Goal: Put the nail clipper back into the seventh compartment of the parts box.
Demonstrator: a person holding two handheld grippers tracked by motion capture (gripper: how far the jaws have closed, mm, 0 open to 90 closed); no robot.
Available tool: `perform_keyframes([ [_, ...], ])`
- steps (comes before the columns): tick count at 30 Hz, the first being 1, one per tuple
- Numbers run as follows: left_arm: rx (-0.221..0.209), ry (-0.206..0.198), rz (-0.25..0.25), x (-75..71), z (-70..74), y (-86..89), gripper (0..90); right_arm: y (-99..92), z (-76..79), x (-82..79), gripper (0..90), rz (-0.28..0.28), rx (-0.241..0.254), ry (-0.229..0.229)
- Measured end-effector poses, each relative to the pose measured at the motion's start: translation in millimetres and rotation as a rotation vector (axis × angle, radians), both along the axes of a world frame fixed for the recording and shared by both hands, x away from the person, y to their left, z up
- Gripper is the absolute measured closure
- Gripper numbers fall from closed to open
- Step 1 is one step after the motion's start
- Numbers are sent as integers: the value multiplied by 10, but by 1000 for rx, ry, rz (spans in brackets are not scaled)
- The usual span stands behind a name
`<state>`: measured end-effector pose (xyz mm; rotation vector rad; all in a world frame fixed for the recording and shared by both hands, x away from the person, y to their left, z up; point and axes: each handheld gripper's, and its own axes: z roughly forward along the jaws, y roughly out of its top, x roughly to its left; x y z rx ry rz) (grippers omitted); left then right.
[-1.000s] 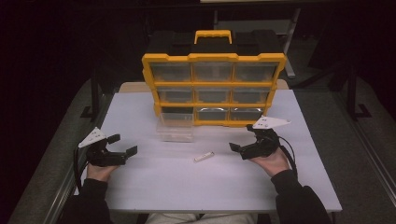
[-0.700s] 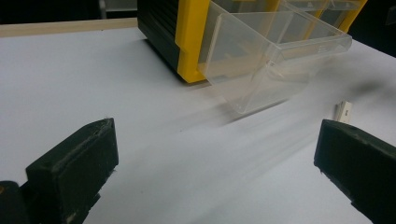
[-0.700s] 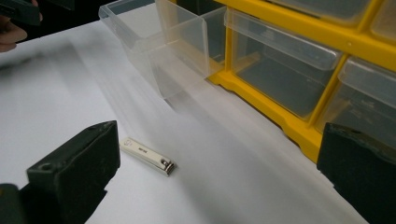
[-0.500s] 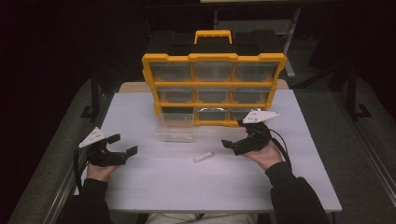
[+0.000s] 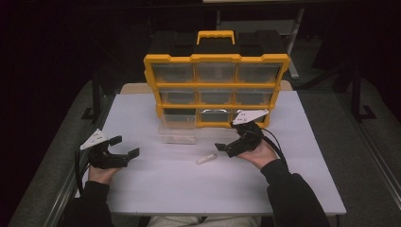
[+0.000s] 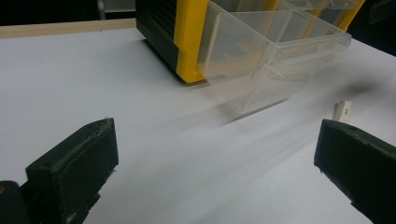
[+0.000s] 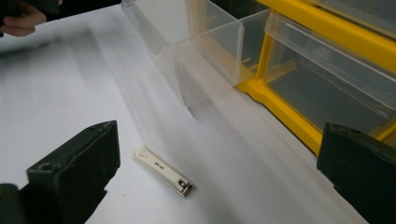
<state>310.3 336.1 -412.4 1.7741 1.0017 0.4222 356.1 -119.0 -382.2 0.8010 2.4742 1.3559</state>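
Nail clipper point(image 5: 206, 159) lies flat on the white table point(image 5: 293, 184), just near of the pulled-out clear drawer point(image 5: 177, 134) at the bottom left of the yellow organizer point(image 5: 216, 85). Over the last second our right gripper point(image 5: 226, 147) has swung left and nearer, from beside the organizer's lower right bins toward the clipper; its jaws stand wide, holding nothing. In the right gripper view the clipper point(image 7: 162, 171) sits just inside the left jaw, so we judge that we are lining up to pick it up, likely for the open drawer point(image 7: 196, 56).

Our left gripper point(image 5: 119, 152) has stayed put at the near left, jaws also wide and empty, aimed across the table at the drawer point(image 6: 261, 65).

Apart from these 3 things the tabletop looks bare, matte and evenly lit. Around it the room is dark, with metal frame legs and grey floor on both sides.
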Motion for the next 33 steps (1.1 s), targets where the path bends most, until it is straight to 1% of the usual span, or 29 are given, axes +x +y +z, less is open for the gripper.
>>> perform_keyframes([
  [1,0,0,0,0,0,0,0,0,0,0,0,0,0,0],
  [2,0,0,-4,1,-3,-4,0,43,-6,19,0,14,-10,6],
  [7,-6,-1,-16,1,-4,-6,0,114,-15,44,0,40,-23,11],
  [12,-9,-3,-18,-1,-2,-7,0,172,-49,66,0,63,-43,25],
  [25,4,-2,-22,3,-9,-16,0,293,-129,124,0,113,-70,57],
  [28,3,0,-22,4,-10,-17,0,320,-145,125,0,126,-82,62],
  [30,1,-3,-23,4,-10,-16,0,366,-179,144,0,144,-101,71],
  [33,1,-5,-23,3,-10,-16,0,396,-200,155,0,152,-104,79],
])
